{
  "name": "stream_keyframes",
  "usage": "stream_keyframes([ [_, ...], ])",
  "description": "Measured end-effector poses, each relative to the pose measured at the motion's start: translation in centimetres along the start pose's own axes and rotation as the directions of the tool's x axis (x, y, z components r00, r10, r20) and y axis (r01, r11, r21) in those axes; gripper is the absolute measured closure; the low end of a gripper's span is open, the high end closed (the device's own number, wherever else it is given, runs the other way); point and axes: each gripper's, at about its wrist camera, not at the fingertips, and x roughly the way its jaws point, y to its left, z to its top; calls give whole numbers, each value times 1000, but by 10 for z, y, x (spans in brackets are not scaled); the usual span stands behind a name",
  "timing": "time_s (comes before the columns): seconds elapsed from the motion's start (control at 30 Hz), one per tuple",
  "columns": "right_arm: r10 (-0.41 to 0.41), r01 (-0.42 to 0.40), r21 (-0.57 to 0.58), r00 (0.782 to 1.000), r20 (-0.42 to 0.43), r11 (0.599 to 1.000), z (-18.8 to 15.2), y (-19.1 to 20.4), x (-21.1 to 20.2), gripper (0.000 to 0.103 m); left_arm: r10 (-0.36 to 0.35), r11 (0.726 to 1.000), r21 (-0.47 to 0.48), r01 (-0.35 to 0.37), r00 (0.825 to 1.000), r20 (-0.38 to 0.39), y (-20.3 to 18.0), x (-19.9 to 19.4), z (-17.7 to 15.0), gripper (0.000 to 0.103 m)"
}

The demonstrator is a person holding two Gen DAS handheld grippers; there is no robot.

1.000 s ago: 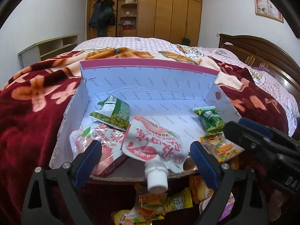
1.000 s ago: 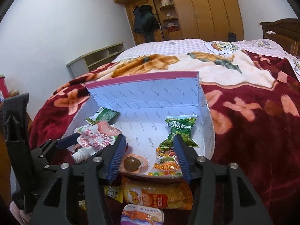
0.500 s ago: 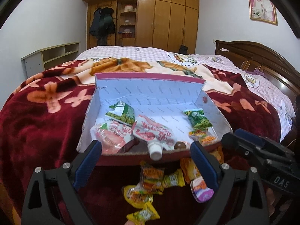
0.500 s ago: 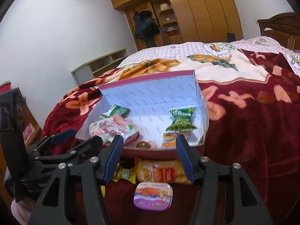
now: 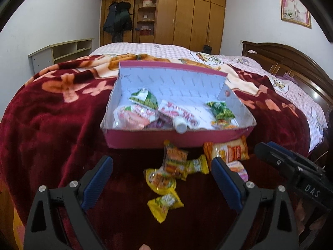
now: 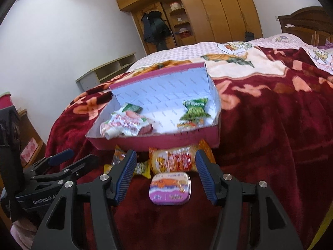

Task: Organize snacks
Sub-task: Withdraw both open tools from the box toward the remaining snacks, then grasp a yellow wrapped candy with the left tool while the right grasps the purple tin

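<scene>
A pink cardboard box [image 5: 145, 140] with a pale lining sits in the middle of both frames on a dark red flowered blanket [image 5: 52, 125] spread over the bed. Inside it, toward the left, lie a green-and-white packet [image 5: 144, 99] and two red-and-white pouches [image 5: 135, 116], one with a white screw cap [image 5: 180, 126] resting on the near rim; toward the right lie a green twisted packet [image 5: 221, 110] and a small orange one just in front of it. On the blanket below the box's front wall, outside it, a loose cluster of yellow and orange sweets [image 5: 166, 177] lies near an orange-and-white snack bag [image 6: 174, 160], which touches the box's wall. Just below that bag in the right wrist view rests a small purple-and-orange tin [image 6: 169, 188]. The left tool [image 5: 162, 179] stands released at the bottom of its frame, its blue pads wide apart over the sweets and gripping nothing. The right tool [image 6: 166, 177] is likewise released, its pads apart on either side of the tin without touching it.
</scene>
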Motion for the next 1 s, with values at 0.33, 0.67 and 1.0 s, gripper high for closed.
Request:
stream_keyframes([
  [0.33,-24,24,27,999,-27,999,-22,-8,-2,43,20,1000,-13,-21,999,-29,3,1,-27,5],
  [0.67,-39,42,42,997,-63,998,-36,-16,9,43,88,996,-18,-89,994,-70,-2,19,-51,5],
  [1.0,-39,44,49,996,-82,998,-45,-20,16,43,124,991,-47,-129,987,-98,1,35,-58,7],
])
